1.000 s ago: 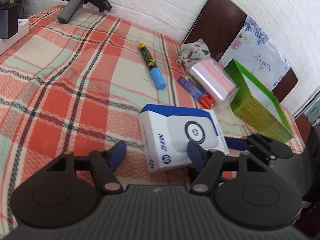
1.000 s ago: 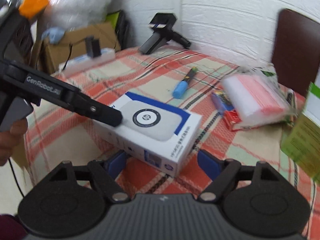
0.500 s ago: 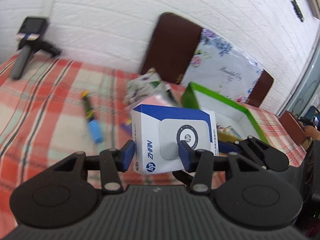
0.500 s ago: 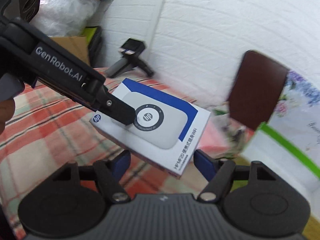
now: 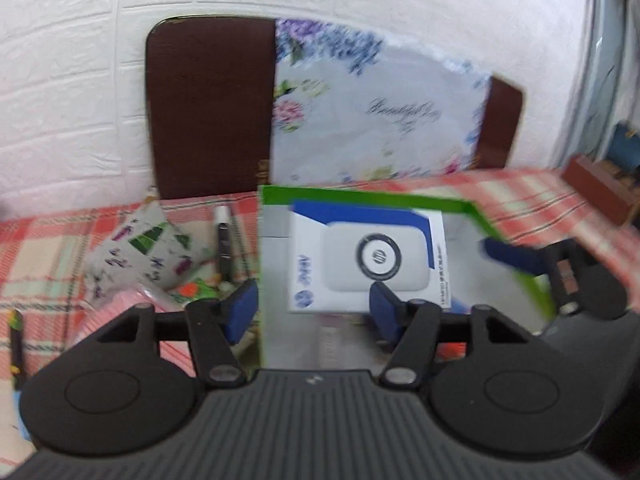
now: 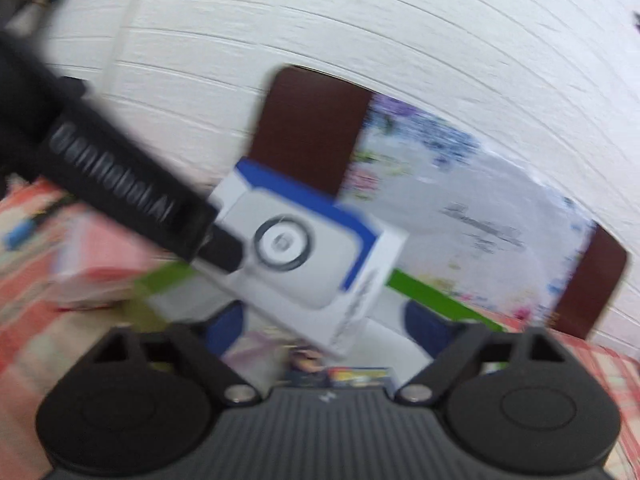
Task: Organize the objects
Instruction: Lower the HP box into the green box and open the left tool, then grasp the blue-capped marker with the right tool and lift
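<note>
Between the left gripper (image 5: 312, 304) pads we see only a gap. Its jaws are opening, about half wide. The white box (image 5: 368, 256) sits just past the tips. One pad overlaps the box's near edge and the other stands clear of it. In the right view a left finger (image 6: 216, 244) lies on the box's printed face; its partner is hidden behind the box, so we can't confirm any pinch.

The right gripper (image 6: 324, 324) jaws are opening too, already wide. The box's low corner hangs between the pads, with gaps on both sides and no contact visible.

The box is tilted over the open tray (image 5: 360, 194), a green-rimmed carton. We can't tell whether it rests on anything. The tray's near wall is cut off by the gripper bodies. Something colourful (image 6: 340, 376) inside is too blurred to name.

Left of the tray are a floral pouch (image 5: 148, 248), a pen (image 5: 224, 240) and a pink pack (image 5: 116, 312), which is half hidden. A marker (image 5: 16, 340) is clipped at the frame edge.

Everything lies on a red plaid cloth (image 5: 40, 248). Behind it is a brown chair back (image 5: 208, 108) with a floral card (image 5: 380, 108) leaning on it; the script on the card is unreadable. Behind that is a white brick-pattern wall (image 5: 80, 40). The right view is heavily motion-blurred.
</note>
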`<state>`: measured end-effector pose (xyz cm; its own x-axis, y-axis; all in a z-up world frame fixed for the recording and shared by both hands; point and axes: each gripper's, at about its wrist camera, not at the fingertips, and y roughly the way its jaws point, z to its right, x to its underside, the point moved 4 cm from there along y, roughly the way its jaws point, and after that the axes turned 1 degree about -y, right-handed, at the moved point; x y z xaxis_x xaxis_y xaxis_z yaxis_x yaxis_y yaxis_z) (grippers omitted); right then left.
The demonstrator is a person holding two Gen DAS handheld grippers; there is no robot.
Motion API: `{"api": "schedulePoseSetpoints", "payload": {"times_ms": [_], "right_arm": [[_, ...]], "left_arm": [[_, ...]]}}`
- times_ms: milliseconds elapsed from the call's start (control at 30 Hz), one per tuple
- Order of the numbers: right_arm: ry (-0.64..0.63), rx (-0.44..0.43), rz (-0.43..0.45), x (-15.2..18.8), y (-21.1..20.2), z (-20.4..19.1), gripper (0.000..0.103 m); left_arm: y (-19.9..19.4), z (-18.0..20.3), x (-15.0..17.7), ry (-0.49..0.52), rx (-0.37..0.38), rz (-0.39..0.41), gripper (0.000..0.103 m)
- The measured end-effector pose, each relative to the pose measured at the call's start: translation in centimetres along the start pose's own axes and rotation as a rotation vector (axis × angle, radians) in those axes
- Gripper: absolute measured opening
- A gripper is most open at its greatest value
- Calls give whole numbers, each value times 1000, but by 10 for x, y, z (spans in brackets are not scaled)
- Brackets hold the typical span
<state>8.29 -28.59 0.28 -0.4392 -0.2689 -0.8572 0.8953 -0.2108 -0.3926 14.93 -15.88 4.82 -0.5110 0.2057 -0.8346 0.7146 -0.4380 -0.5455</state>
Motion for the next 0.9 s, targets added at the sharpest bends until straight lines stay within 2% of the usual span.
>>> {"api": "schedulePoseSetpoints", "payload": {"times_ms": [33, 100, 200, 333, 400, 500, 600, 633, 700, 767, 833, 900], "right_arm": [[48, -14, -16, 4, 2, 7, 91], [128, -37, 0, 12, -5, 14, 92], [171, -18, 88, 20, -27, 11, 95], [234, -89, 180, 23, -56, -1, 98], [209, -153, 189, 21, -64, -20, 98], [130, -296, 160, 16, -68, -57, 98], [68, -434, 105, 11, -67, -98, 98], [61, -472, 79, 10, -65, -111, 98], [57, -557, 24, 3, -62, -135, 93], [42, -618, -6, -7, -59, -160, 83], [6, -645, -2, -20, -57, -187, 70], [-28, -653, -6, -34, -44, -213, 62]], "left_arm": [[3, -2, 3, 6, -20, -13, 63], [-6, -8, 14, -9, 5, -10, 63], [-33, -17, 34, 28, -6, 42, 64], [-66, -44, 71, 29, -22, 33, 65], [-75, -68, 90, 19, -95, -2, 65], [-89, -117, 113, -46, -257, -46, 66], [-105, -175, 132, -95, -522, -93, 75], [-113, -193, 137, -111, -584, -82, 81], [-131, -220, 146, -154, -663, -44, 83], [-144, -238, 159, -184, -691, -4, 85], [-151, -247, 164, -263, -633, 40, 85], [-148, -249, 162, -284, -617, 46, 86]]}}
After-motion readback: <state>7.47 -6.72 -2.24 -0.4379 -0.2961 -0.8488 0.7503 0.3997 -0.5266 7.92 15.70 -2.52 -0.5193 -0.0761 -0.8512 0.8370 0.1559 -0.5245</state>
